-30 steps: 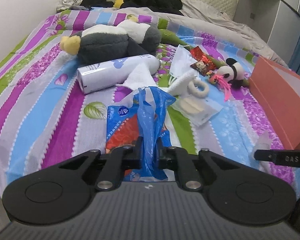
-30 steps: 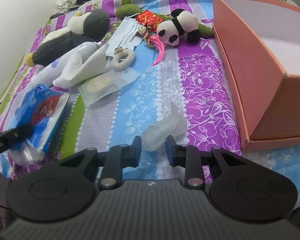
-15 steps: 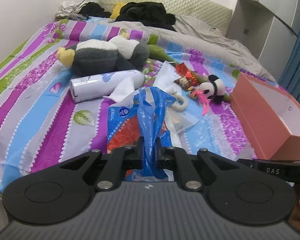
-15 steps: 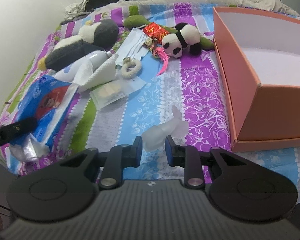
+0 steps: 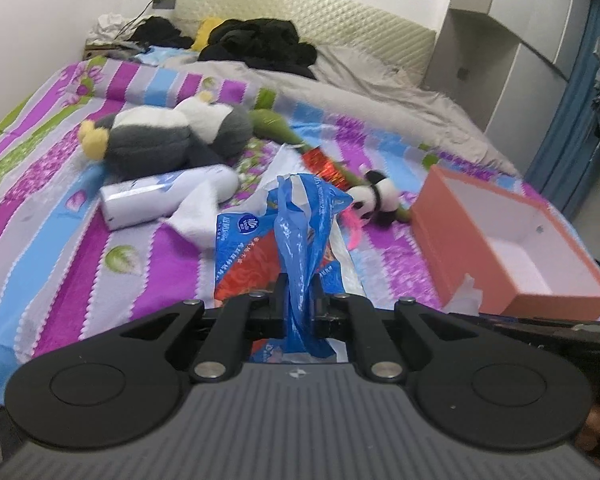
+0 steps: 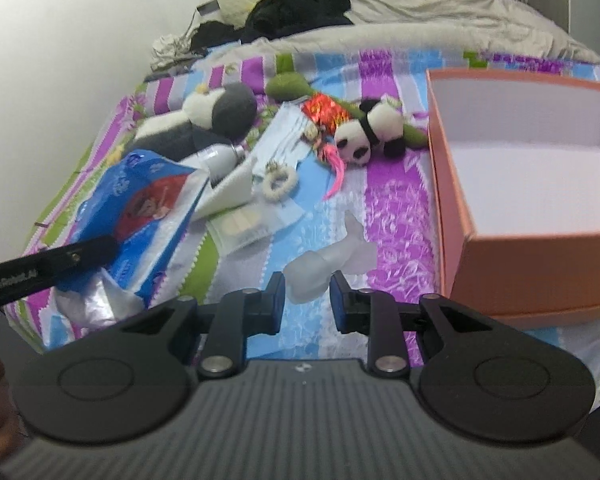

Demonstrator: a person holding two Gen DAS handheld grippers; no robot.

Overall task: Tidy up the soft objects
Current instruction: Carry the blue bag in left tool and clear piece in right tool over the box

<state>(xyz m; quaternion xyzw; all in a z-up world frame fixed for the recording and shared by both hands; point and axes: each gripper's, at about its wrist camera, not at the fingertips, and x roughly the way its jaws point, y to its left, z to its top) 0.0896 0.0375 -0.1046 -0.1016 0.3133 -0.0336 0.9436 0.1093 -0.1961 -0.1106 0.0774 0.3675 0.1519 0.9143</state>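
My left gripper (image 5: 298,300) is shut on the twisted blue plastic wrapper (image 5: 296,240) of a blue and red tissue pack (image 5: 248,256), which hangs from it above the striped bed. The right wrist view shows the same pack (image 6: 148,200) at the left, off the bedspread. My right gripper (image 6: 308,300) is shut on a frosted, translucent soft pouch (image 6: 328,260), held above the bedspread left of the open orange box (image 6: 540,256). A small panda plush (image 6: 368,130) and a grey and white penguin plush (image 5: 160,140) lie farther back.
A white spray can (image 5: 160,196), a folded white cloth (image 5: 198,216), a fluffy white ring (image 6: 278,182), a flat clear packet (image 6: 252,224) and a red foil item (image 6: 324,110) lie mid-bed. Black clothes (image 5: 260,40) and a grey blanket (image 5: 360,88) cover the head end.
Both grippers have risen and pulled back from the bed, carrying the tissue pack and the translucent pouch with them. More of the bed and the box now shows.
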